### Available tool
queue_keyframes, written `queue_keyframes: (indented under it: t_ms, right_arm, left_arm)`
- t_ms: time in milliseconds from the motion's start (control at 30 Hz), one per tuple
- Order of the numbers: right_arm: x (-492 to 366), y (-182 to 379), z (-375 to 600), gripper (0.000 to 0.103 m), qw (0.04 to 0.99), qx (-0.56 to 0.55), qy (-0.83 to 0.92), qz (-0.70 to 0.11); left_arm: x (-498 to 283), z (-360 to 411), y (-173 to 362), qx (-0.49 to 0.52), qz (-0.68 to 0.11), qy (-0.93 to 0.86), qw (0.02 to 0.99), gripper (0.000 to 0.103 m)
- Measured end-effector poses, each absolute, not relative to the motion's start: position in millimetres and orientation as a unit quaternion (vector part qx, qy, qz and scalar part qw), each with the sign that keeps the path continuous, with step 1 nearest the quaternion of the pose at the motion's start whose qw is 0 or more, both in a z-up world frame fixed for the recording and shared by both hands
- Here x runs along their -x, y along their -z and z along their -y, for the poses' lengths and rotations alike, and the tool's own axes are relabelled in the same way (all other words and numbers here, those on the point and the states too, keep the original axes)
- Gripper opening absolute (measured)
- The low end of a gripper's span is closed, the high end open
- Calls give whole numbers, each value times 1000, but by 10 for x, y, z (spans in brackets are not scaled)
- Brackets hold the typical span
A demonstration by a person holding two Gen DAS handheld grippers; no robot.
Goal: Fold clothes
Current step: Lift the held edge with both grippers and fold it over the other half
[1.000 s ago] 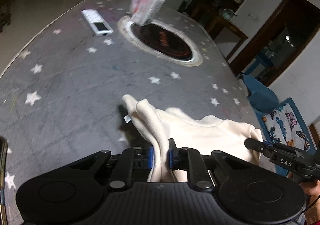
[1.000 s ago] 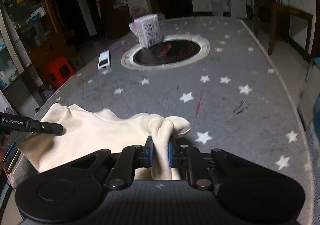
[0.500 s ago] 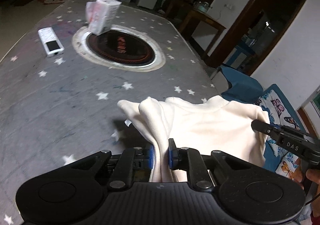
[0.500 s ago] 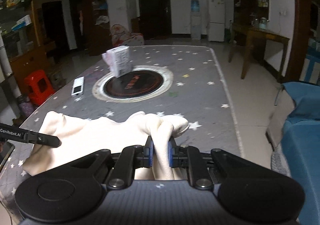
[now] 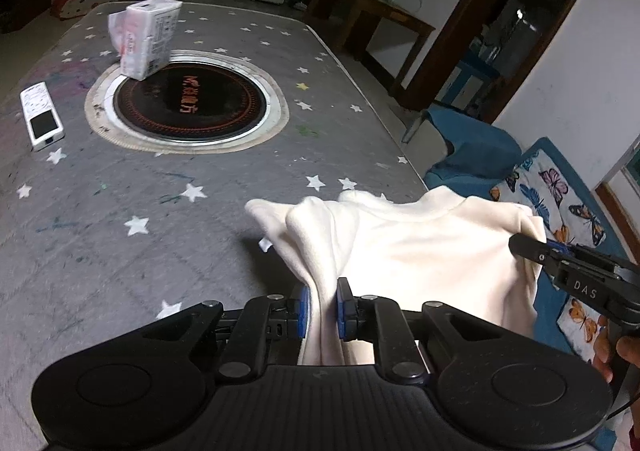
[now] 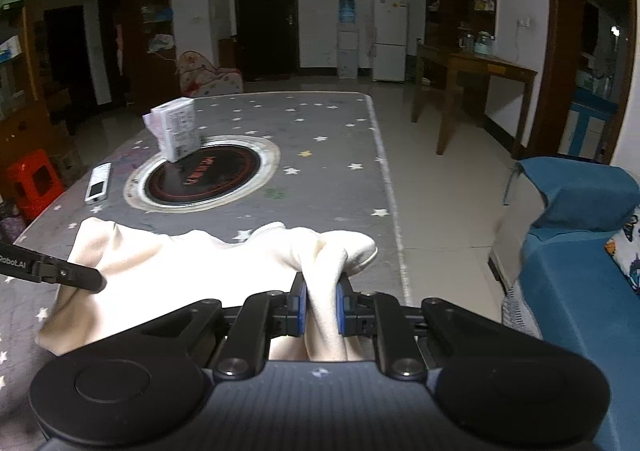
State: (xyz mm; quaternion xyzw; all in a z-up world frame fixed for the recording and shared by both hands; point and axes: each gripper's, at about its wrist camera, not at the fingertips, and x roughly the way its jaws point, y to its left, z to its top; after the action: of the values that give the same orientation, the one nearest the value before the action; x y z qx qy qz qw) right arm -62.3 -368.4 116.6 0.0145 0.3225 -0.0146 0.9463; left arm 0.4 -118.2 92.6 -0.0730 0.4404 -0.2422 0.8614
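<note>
Both tools (image 5: pixel 322 305) (image 6: pixel 321 305) pinch the cream garment (image 5: pixel 420 251); tissue pack (image 5: pixel 146 37), probably a remote (image 5: pixel 42 121) beyond.

We see the left gripper (image 5: pixel 321 307) as a matte black body: a ribbed plate low in the view, a round raised disc at each side, and angular black link arms fastened by silver screw heads. Its two fingers carry blue pads (image 5: pixel 303 311). The right gripper (image 6: pixel 321 309) has the same build, with a small white mark centred on its ribbed plate. From the left wrist view its finger reads "DAS" in pale letters, a thin black cable trailing below. From the right wrist view the left gripper's finger reads "Robot.AI".
</note>
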Motion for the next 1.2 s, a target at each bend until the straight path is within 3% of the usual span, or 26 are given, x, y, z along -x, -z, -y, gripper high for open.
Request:
queue_keyframes:
  t_ms: [633,733,800,933,1133,1167,1200]
  right_arm:
    - [440,-826,4023,13,933,-24,54,-355]
    - [444,-810,4040,13,932,-22,54,-357]
    - [441,-798,4042,13,932,-20,54,-358]
    - [429,-781,4054,13,931,-20,53,-360]
    - [425,-772,4066,13,931,-20,49,-362]
    - [425,-774,4061,13,931,-19,48,-362]
    - [424,-775,4061,13,931,-18,48,-361]
  left_arm:
    - [-211,1339,-608,73,-471,241,846,17]
    - [-220,1377,-579,77,-470,241,845,24]
    - [-233,1408,-549,81,-472,237,845,43]
    - [-284,1498,-453,82,-479,220,846,53]
    - [-377,1658,-285,85,-490,204,843,50]
    - [-381,1689,-284,80,-489,205,844,43]
    - [-392,1712,-279,80,-491,205,843,29]
